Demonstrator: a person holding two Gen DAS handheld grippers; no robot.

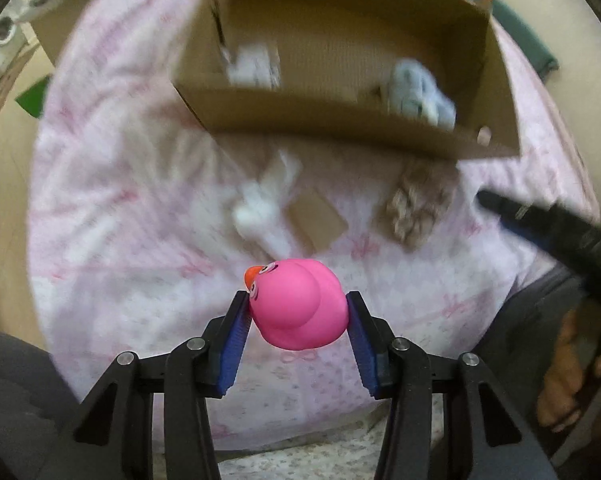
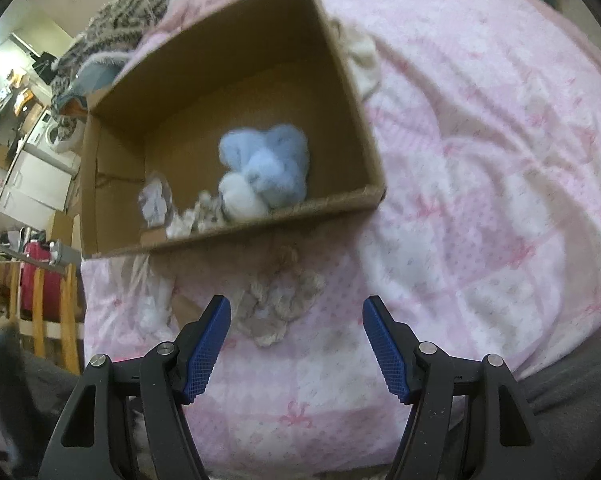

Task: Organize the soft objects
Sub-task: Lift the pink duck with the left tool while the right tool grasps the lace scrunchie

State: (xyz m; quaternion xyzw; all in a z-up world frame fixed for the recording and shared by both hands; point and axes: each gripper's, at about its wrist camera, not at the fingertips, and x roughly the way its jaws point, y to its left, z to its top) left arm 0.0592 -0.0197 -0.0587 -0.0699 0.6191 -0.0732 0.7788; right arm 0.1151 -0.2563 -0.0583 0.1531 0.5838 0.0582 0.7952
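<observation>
My left gripper is shut on a pink rubber duck with an orange beak, held above the pink bedspread in front of an open cardboard box. The box holds a blue and white plush and a small white item. A beige knitted soft toy lies on the bed just before the box. A white plush lies left of it. My right gripper is open and empty above the knitted toy; it also shows in the left wrist view.
A loose cardboard piece lies on the pink bedspread. A cream cloth sits behind the box's right corner, a patterned blanket pile behind its left. A wooden rack with a red bag stands left of the bed.
</observation>
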